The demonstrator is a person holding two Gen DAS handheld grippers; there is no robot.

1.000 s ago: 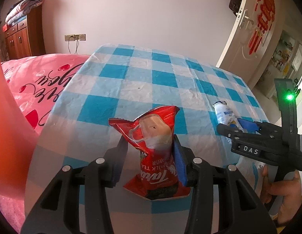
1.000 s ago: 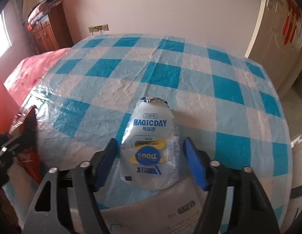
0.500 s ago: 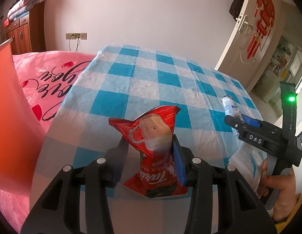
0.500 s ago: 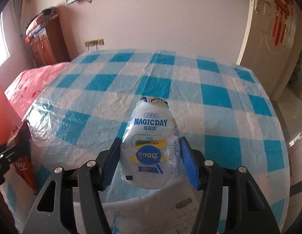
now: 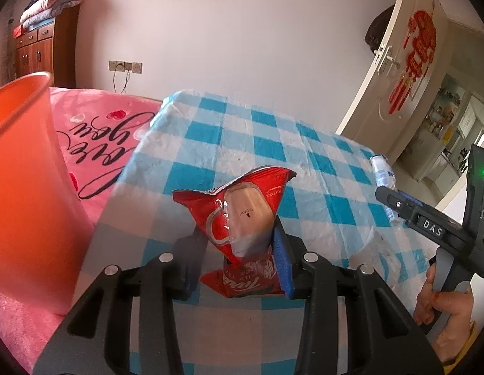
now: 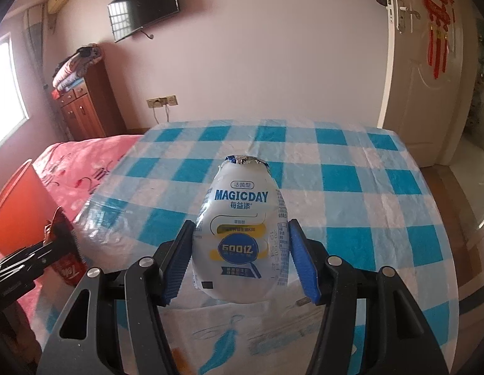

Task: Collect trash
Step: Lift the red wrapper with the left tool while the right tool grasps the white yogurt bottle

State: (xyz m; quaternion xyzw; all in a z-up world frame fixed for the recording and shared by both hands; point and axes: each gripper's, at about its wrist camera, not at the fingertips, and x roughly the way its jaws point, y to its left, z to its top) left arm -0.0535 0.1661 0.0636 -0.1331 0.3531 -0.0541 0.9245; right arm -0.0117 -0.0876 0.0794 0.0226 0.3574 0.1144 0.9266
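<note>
My left gripper [image 5: 238, 262] is shut on a red milk-tea packet [image 5: 242, 218] and holds it above the checked table [image 5: 273, 143]. My right gripper [image 6: 242, 262] is shut on a white MAGICDAY drink bottle [image 6: 242, 234], also held above the table. The bottle [image 5: 382, 175] and the right gripper show at the right of the left wrist view. The red packet [image 6: 65, 250] shows at the left of the right wrist view. An orange bin [image 5: 26, 187] stands close at the left of the left gripper.
A pink bed cover [image 5: 101, 125] lies left of the table, under the bin [image 6: 17, 206]. A wooden cabinet [image 6: 82, 109] stands against the back wall. A door [image 6: 423, 62] is at the right. A printed sheet [image 6: 242, 334] lies on the table's near edge.
Both grippers have risen with their items and the table has dropped away below. The left gripper has moved left, so the orange bin now shows larger beside it.
</note>
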